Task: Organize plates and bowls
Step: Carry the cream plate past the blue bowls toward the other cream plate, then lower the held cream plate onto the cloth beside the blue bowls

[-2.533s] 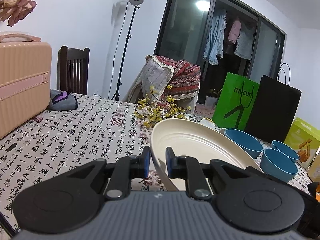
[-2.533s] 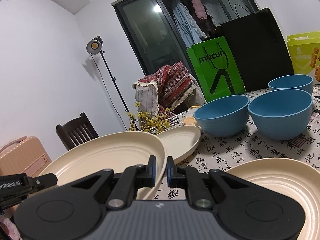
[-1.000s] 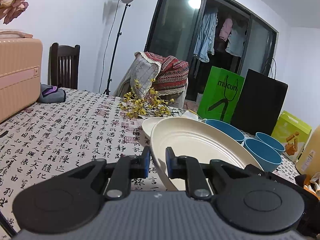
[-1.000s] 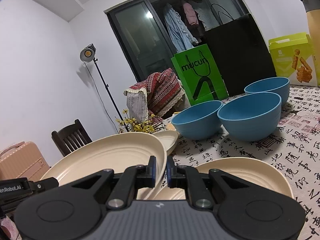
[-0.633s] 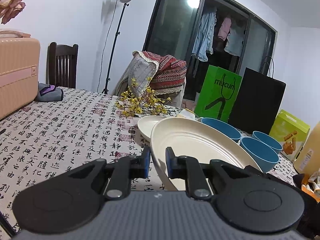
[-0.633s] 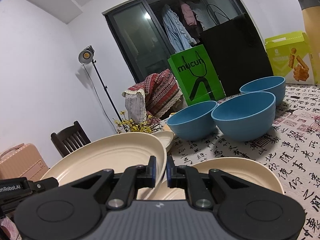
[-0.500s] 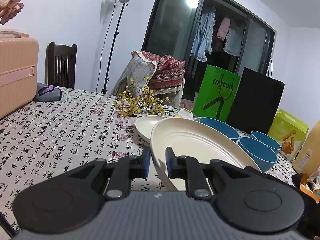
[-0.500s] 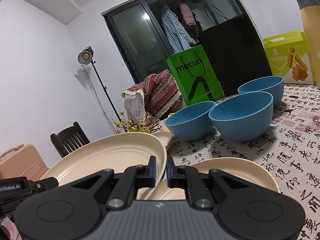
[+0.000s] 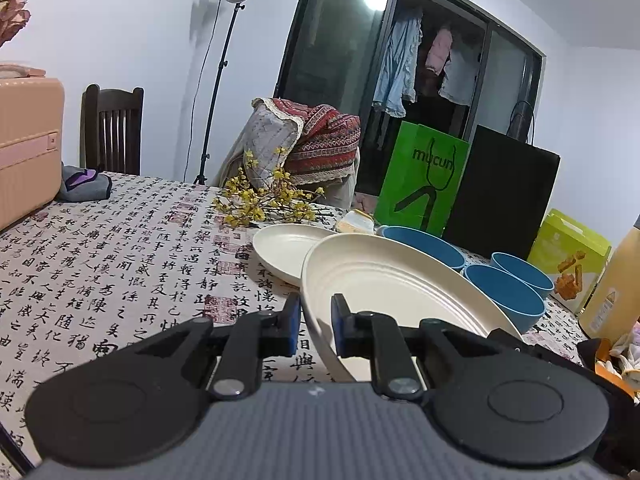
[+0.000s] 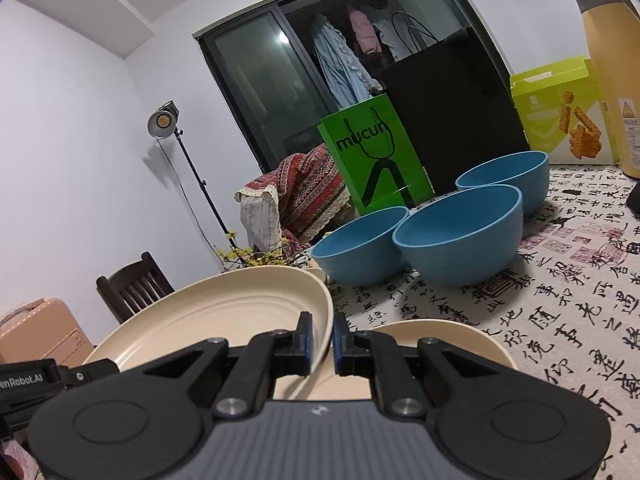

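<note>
One large plate is carried by both grippers; the stacking is only begun.

The large cream plate (image 9: 384,284) is in the air, tilted, and its rim is pinched on two sides: the left gripper (image 9: 316,318) is clamped on the near-left edge, and the right gripper (image 10: 320,338) is clamped on the opposite edge. Just under and to the right of the right gripper, a second large plate (image 10: 452,336) lies flat on the table (image 9: 120,248), so I judge the held plate goes on it next. Ahead of the left gripper a smaller cream plate (image 9: 280,248) lies alone. Further ahead, three blue bowls (image 10: 460,232) stand side by side, not nested. So the plates are not yet stacked and the bowls seem untouched; most of the work is left.
</note>
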Tool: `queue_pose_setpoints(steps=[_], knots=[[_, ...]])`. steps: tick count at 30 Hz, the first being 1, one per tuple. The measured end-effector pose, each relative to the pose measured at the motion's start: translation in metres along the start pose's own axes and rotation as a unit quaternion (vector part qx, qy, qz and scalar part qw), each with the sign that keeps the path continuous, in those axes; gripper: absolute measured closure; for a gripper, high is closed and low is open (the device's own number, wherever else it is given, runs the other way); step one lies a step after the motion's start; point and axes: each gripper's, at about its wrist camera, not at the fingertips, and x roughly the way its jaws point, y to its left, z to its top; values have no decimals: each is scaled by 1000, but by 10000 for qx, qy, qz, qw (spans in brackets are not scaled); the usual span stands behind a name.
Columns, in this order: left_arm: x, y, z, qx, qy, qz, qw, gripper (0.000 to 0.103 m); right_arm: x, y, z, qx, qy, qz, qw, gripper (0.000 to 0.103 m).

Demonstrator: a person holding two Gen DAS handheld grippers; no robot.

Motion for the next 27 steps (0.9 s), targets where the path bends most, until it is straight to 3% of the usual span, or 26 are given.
queue_pose_setpoints(steps=[27], knots=[[5,-29,-15,164,158,-155,9996,87,-17,-34,1,103,-70,-157,9998,93]])
